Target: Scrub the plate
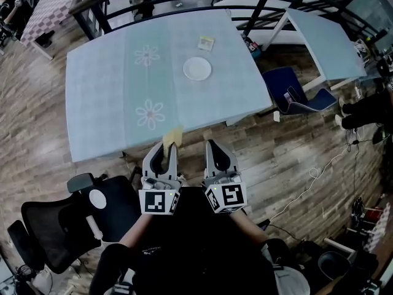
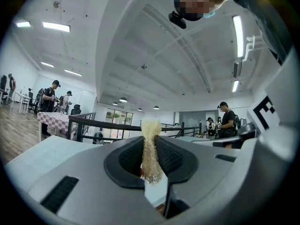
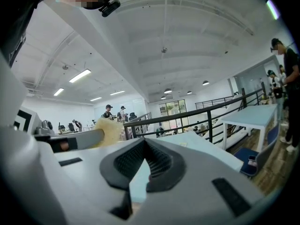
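Head view: the plate (image 1: 197, 69) lies on the counter (image 1: 98, 103), well apart from the left gripper (image 1: 168, 146) and right gripper (image 1: 212, 144) at its near edge. Left gripper view: jaws pinch a yellow scrubber (image 2: 151, 158). Right gripper view: jaws pressed together, with nothing between them.

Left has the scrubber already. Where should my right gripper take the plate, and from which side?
Probably its rim nearest you, slightly right. The plate lies flat on the table, so only the thin edge offers a hold; come in low from the near side. The right gripper is shut and empty: open it first.
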`<state>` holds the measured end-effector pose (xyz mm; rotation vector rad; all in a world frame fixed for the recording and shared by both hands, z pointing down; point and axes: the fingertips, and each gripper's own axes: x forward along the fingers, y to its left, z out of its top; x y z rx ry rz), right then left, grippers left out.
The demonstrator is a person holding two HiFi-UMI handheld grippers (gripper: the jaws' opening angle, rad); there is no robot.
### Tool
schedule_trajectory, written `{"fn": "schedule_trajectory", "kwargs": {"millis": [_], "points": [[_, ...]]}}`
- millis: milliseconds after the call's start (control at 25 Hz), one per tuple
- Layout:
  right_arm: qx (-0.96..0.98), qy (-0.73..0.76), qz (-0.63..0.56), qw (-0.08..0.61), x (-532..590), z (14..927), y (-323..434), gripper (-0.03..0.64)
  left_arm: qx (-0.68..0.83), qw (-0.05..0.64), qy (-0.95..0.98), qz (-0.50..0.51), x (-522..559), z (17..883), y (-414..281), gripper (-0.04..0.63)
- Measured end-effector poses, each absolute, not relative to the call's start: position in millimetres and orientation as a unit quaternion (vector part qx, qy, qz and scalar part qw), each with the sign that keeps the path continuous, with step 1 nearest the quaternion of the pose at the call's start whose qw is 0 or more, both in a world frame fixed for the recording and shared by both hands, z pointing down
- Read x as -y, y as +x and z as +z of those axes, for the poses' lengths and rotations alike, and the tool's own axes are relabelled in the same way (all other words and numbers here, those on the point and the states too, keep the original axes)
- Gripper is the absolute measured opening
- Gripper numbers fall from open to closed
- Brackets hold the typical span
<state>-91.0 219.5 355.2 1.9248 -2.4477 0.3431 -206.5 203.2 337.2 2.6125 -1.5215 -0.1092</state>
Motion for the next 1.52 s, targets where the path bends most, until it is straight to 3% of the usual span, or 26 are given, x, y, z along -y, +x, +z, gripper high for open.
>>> {"fn": "schedule_trajectory", "kwargs": {"millis": [1520], "points": [[0.848, 0.514, 0.127, 0.015, -54.9, 362.3, 85.0, 0.009, 0.611, 0.071, 0.788, -0.033, -68.1, 345.3, -33.4, 0.069]]}}
